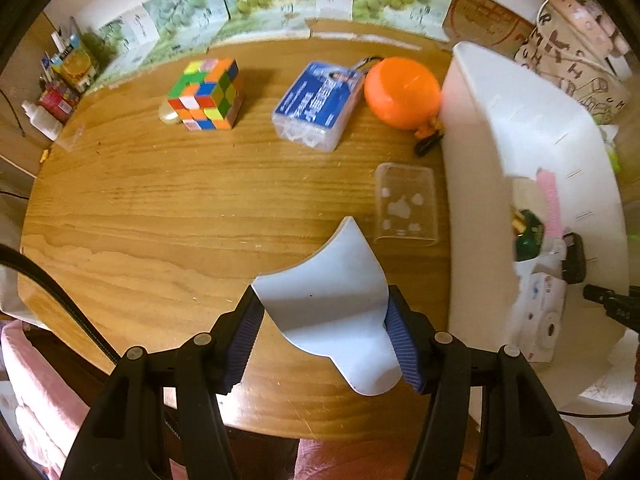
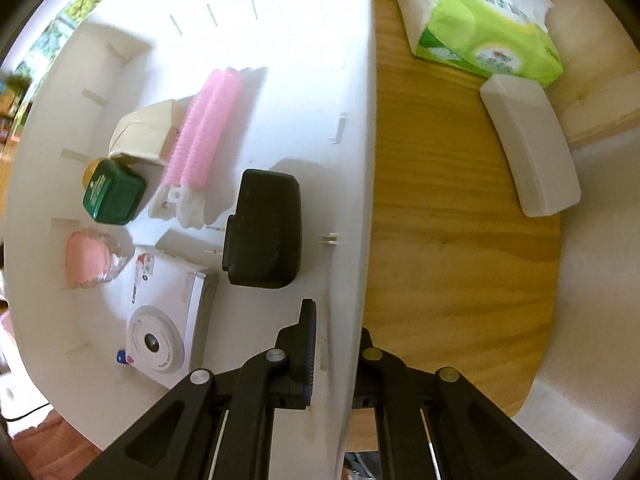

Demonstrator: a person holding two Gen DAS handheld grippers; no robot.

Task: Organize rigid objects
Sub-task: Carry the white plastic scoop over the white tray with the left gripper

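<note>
My left gripper [image 1: 326,334] is shut on a pale blue-grey curved plastic piece [image 1: 332,300] and holds it above the wooden table [image 1: 160,208]. On the table lie a Rubik's cube [image 1: 206,94], a blue-labelled clear box [image 1: 318,106], an orange ball [image 1: 402,92] and a clear plastic case [image 1: 406,204]. The white bin [image 1: 500,120] stands at the right. My right gripper [image 2: 338,356] is shut on the white bin's wall [image 2: 352,160]. Inside the bin lie a black case [image 2: 264,228], pink rollers [image 2: 204,124], a green bottle [image 2: 114,196], a pink bottle [image 2: 86,256] and a white box [image 2: 164,320].
A green tissue pack [image 2: 480,28] and a white oblong case [image 2: 530,144] lie on the table to the right of the bin. Cartons and bottles [image 1: 60,80] crowd the far left edge. Printed boxes [image 1: 260,0] line the back. A patterned bag [image 1: 576,52] stands behind the bin.
</note>
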